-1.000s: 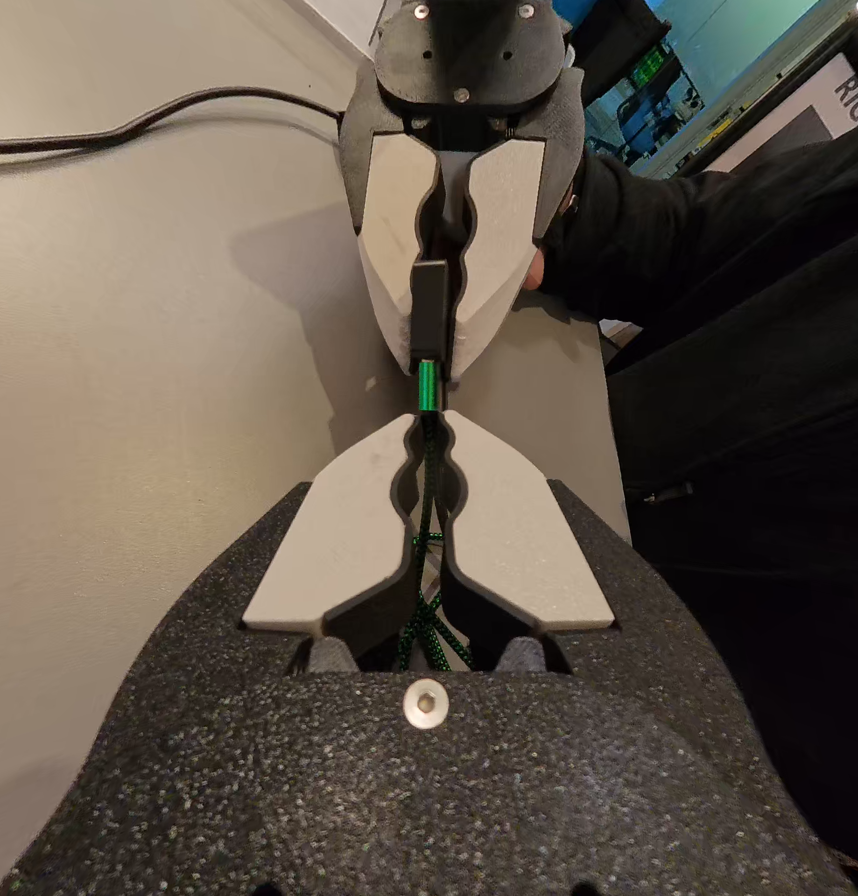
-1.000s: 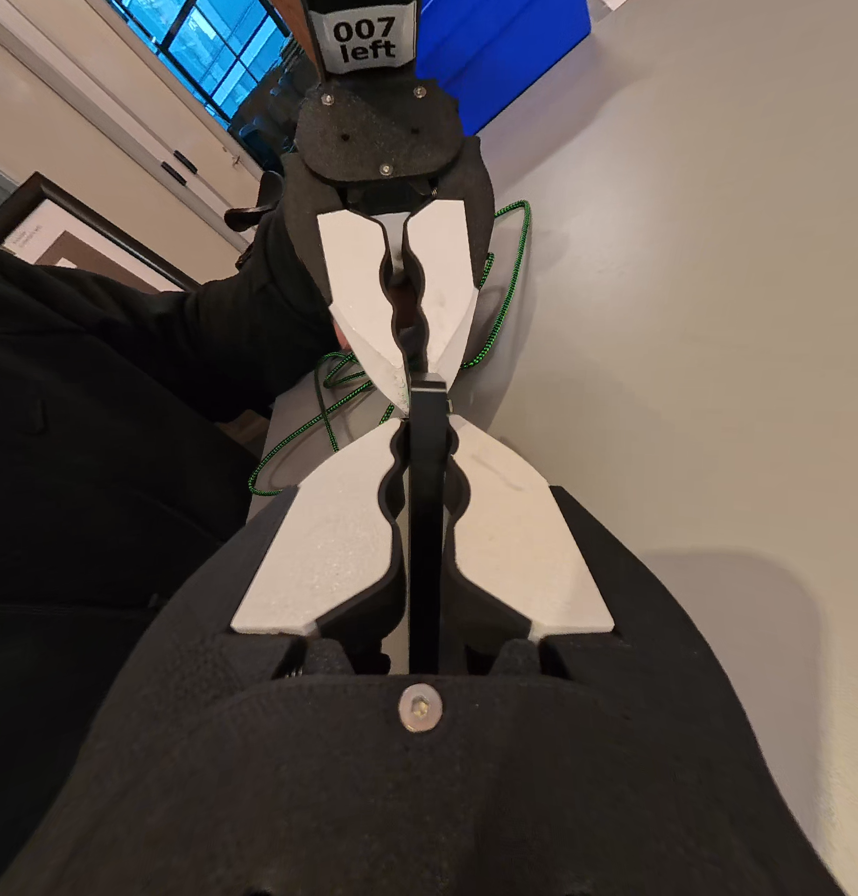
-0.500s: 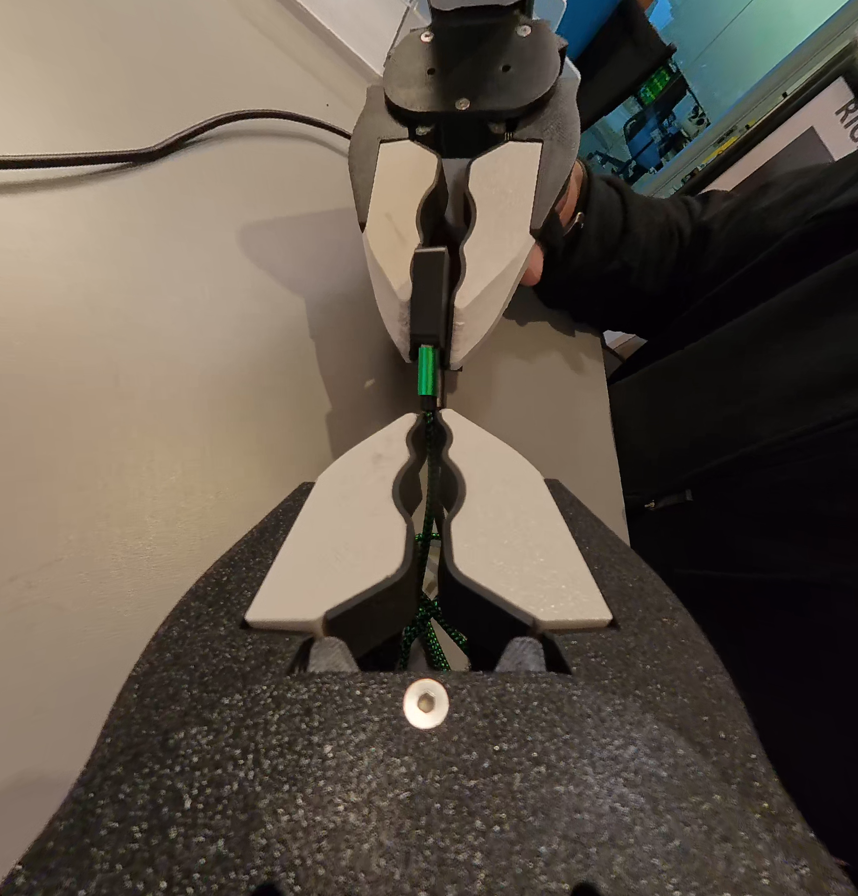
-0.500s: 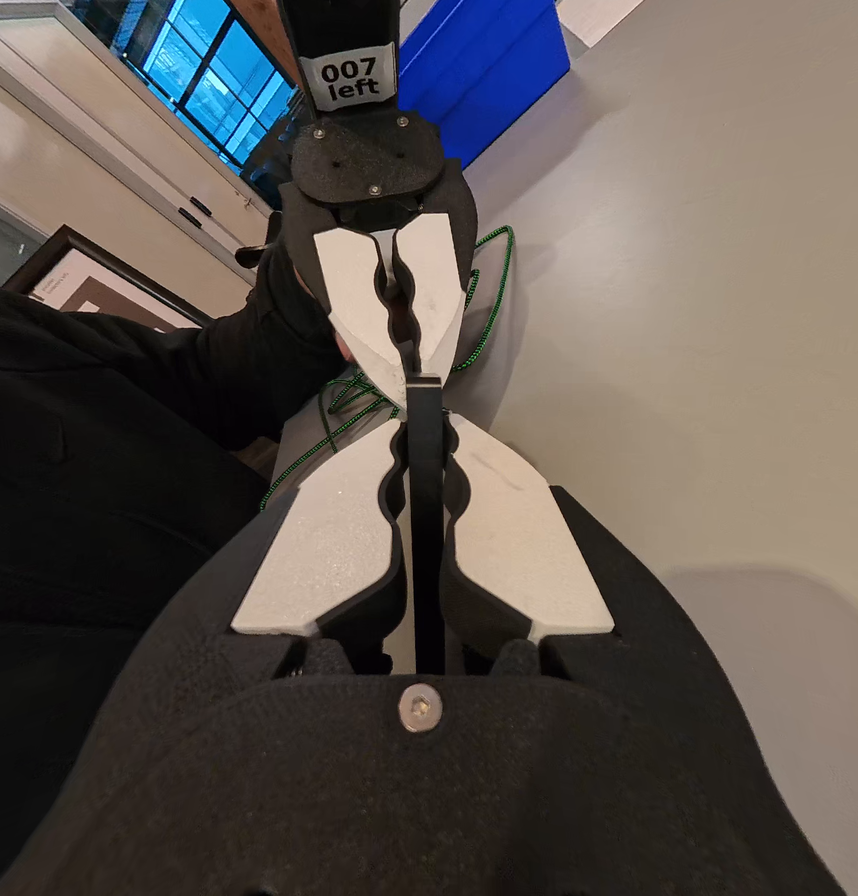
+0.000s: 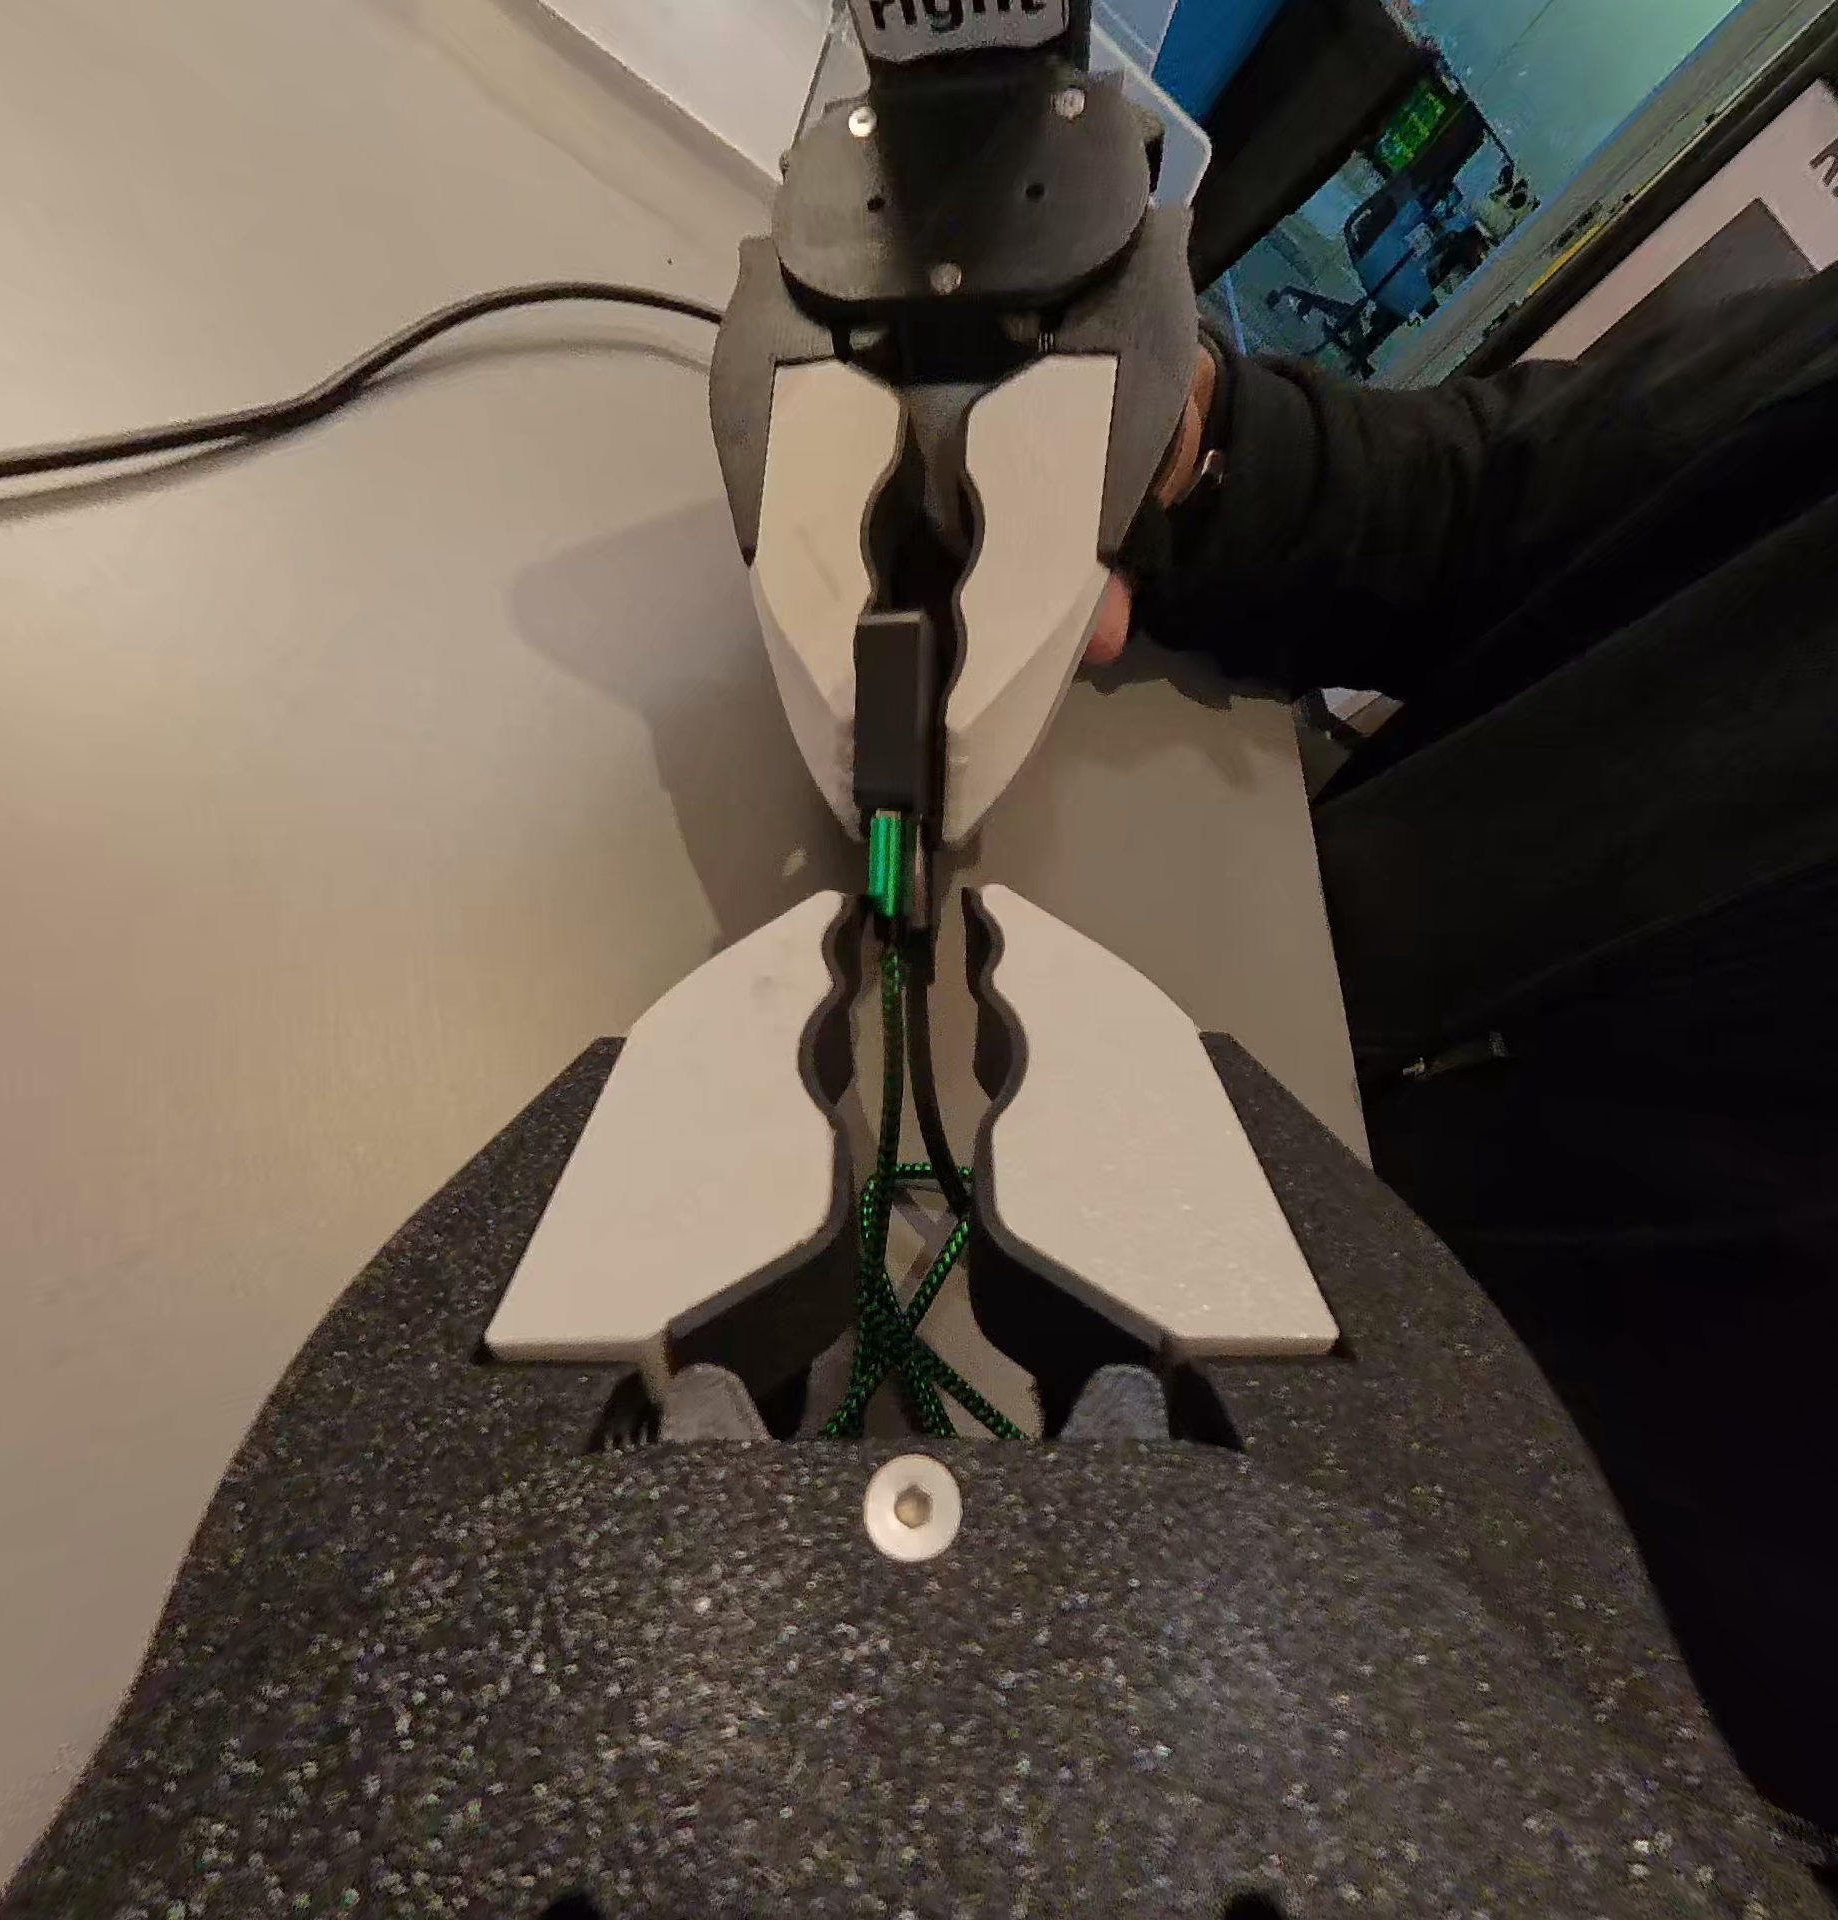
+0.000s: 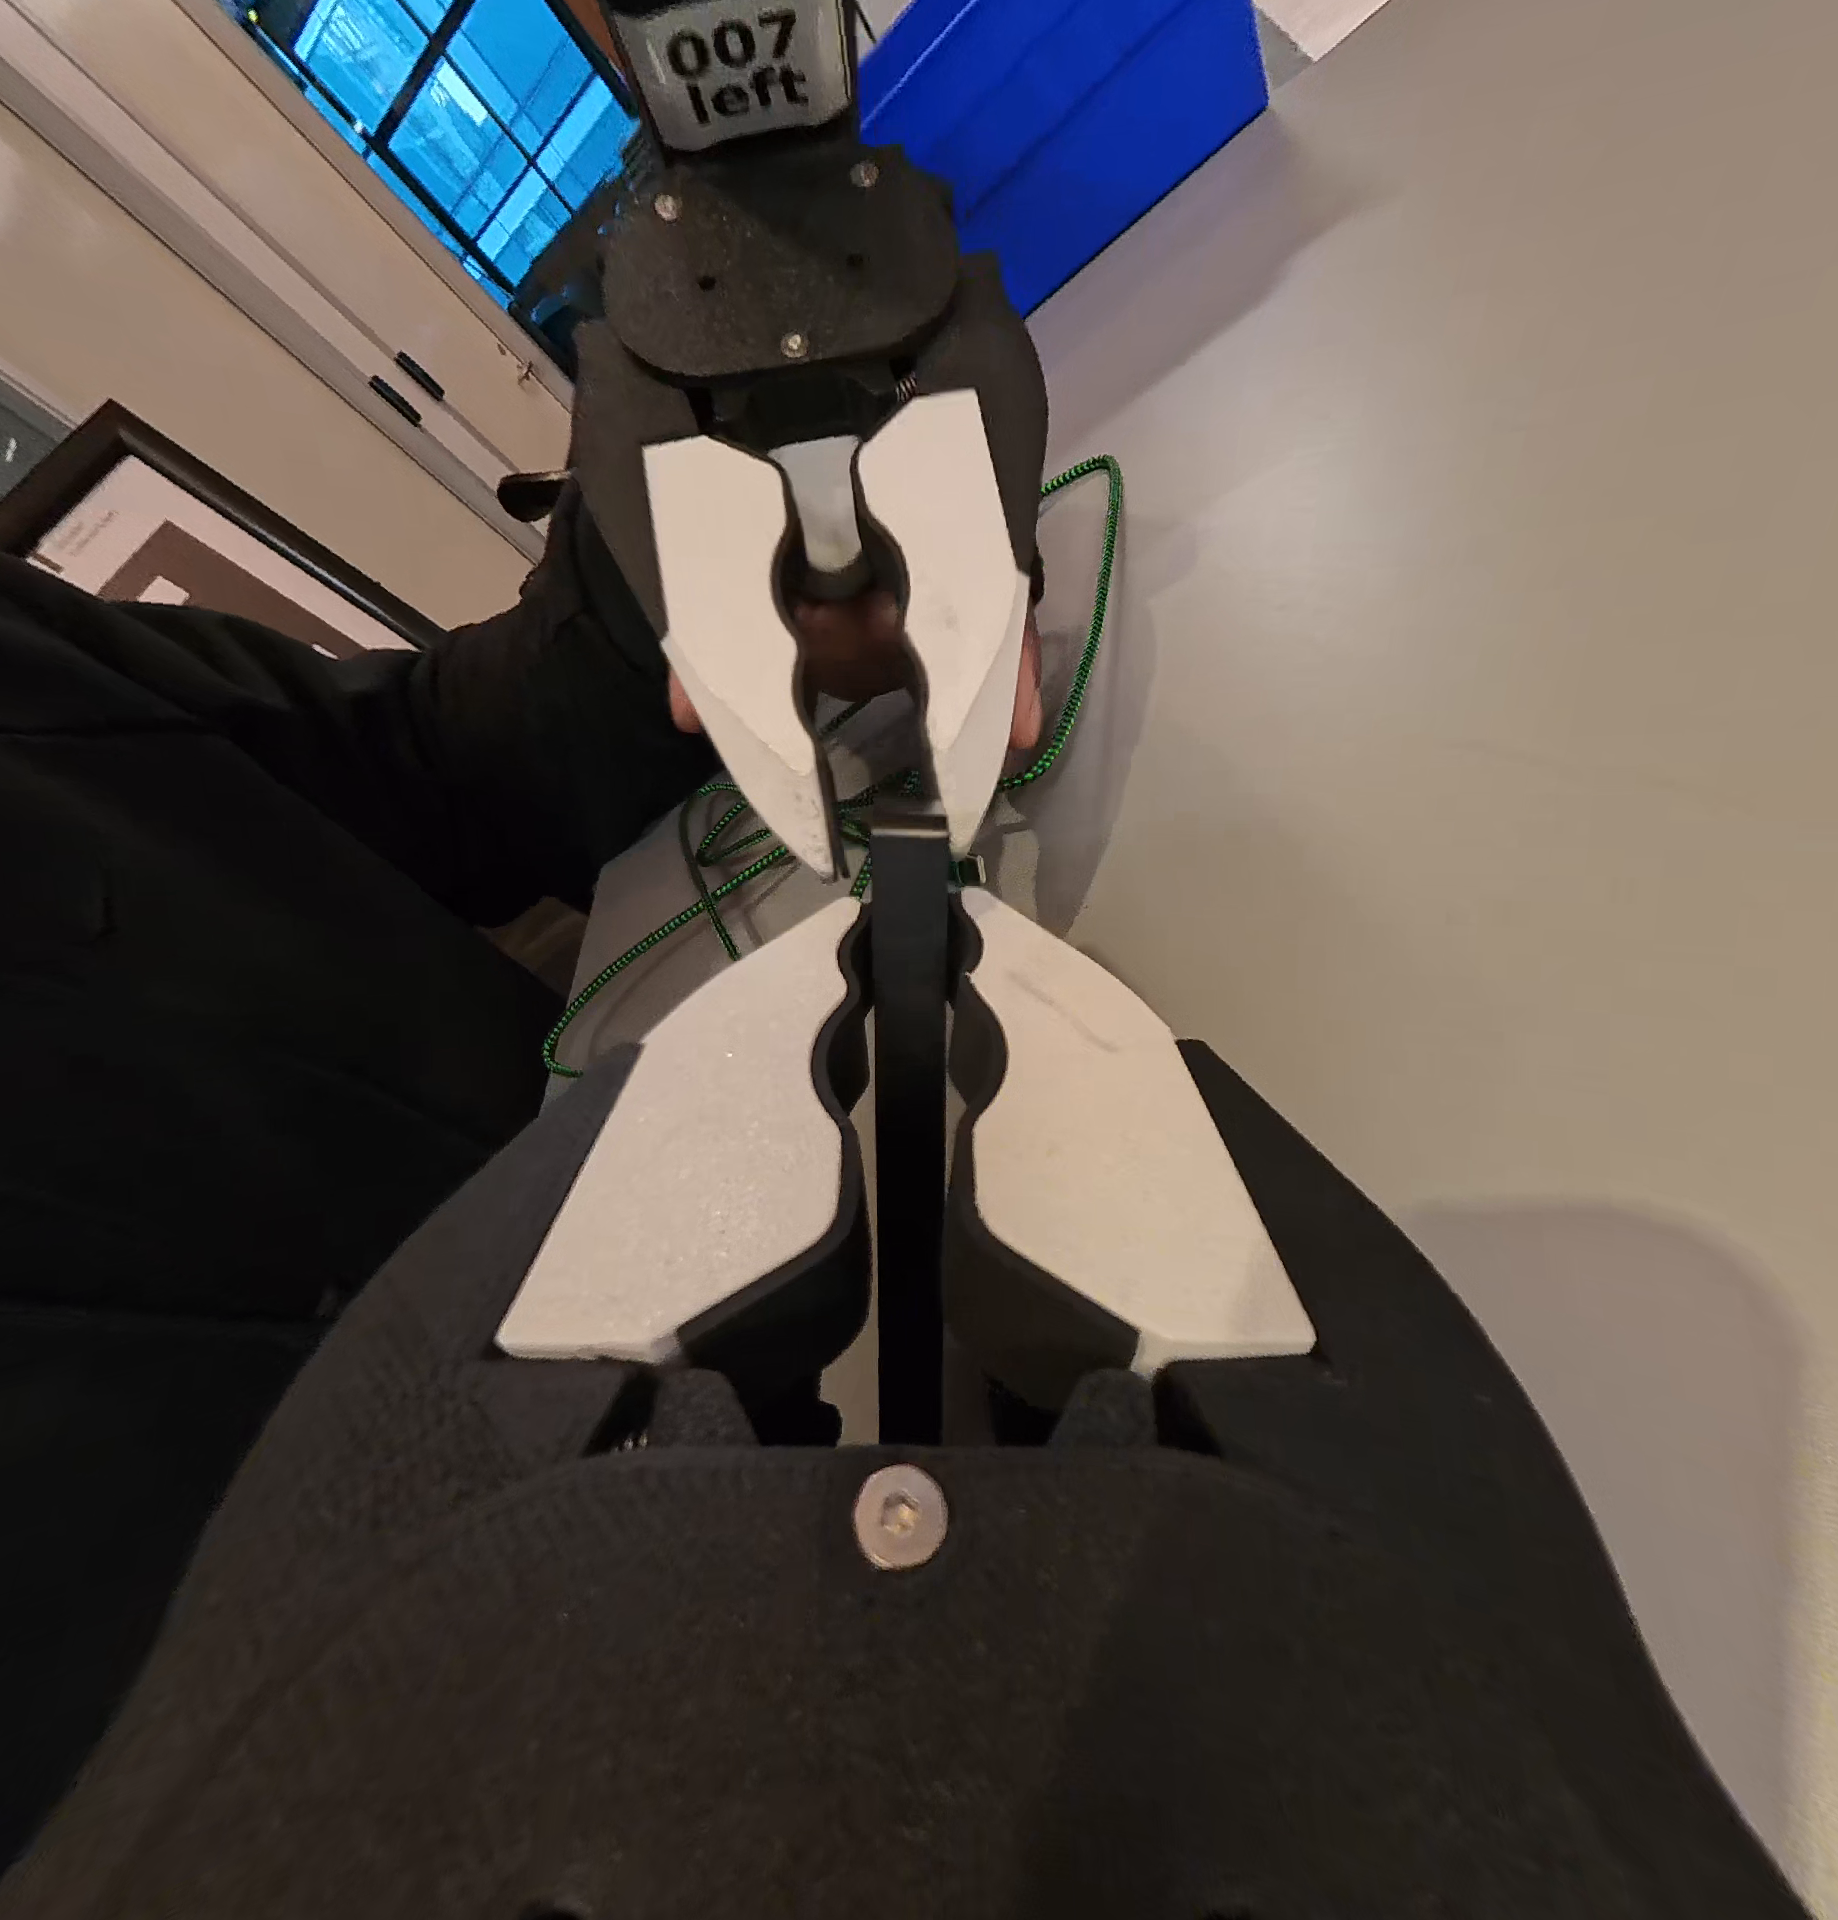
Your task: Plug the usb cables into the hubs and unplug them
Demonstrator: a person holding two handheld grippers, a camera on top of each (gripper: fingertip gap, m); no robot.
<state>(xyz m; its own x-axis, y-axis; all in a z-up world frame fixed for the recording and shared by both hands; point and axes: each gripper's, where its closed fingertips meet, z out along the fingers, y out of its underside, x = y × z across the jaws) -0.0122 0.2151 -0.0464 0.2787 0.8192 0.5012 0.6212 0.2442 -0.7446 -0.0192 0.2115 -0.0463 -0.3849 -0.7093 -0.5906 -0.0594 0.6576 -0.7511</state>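
My right gripper (image 6: 910,914) is shut on a slim black USB hub (image 6: 907,1143) and holds it edge-on above the table. In the left wrist view this right gripper (image 5: 907,831) faces me with the hub (image 5: 894,717) between its fingers. A green metal plug (image 5: 887,868) sits in the hub's end. Its green-and-black braided cable (image 5: 889,1039) runs back between the fingers of my left gripper (image 5: 912,902). The left gripper is open, its tips on either side of the plug's rear. In the right wrist view the left gripper (image 6: 889,847) also stands with its jaws apart.
A beige table (image 5: 271,935) lies below. A black cable (image 5: 323,400) crosses its far left. Loops of the braided cable (image 6: 1091,623) lie on the table near its edge. A blue box (image 6: 1081,135) stands beyond. A person's black sleeve (image 5: 1414,520) is at the right. Less than 4 cm separates the two grippers' tips.
My left gripper has opened and let go of the green cable. The plug stays in the hub. The right gripper keeps hold of the hub, and the two grippers have drawn slightly apart.
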